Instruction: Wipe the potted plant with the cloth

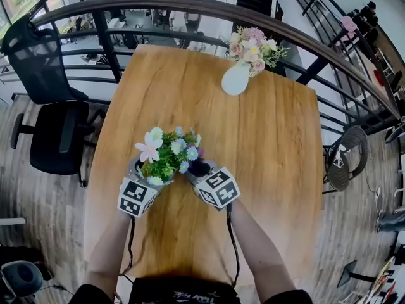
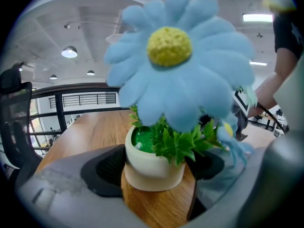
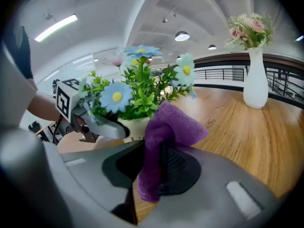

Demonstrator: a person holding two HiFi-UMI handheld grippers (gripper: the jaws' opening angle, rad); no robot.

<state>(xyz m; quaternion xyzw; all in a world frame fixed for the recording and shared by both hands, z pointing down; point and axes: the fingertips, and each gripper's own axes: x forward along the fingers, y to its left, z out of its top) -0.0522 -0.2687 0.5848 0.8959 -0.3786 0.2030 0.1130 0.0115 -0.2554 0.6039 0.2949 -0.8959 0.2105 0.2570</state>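
While the left gripper [image 2: 159, 169] clasps the potted plant [image 1: 166, 158], the right gripper [image 3: 154, 169] pinches the cloth [image 3: 167, 126].

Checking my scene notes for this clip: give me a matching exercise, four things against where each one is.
Things:
1. potted plant
2. purple cloth
3. white vase
4. black chair

Places:
A. off the table, to its left
B. between the left gripper's jaws
C. far end of the table
D. pinched in the right gripper

Pairs: 1-B; 2-D; 3-C; 4-A
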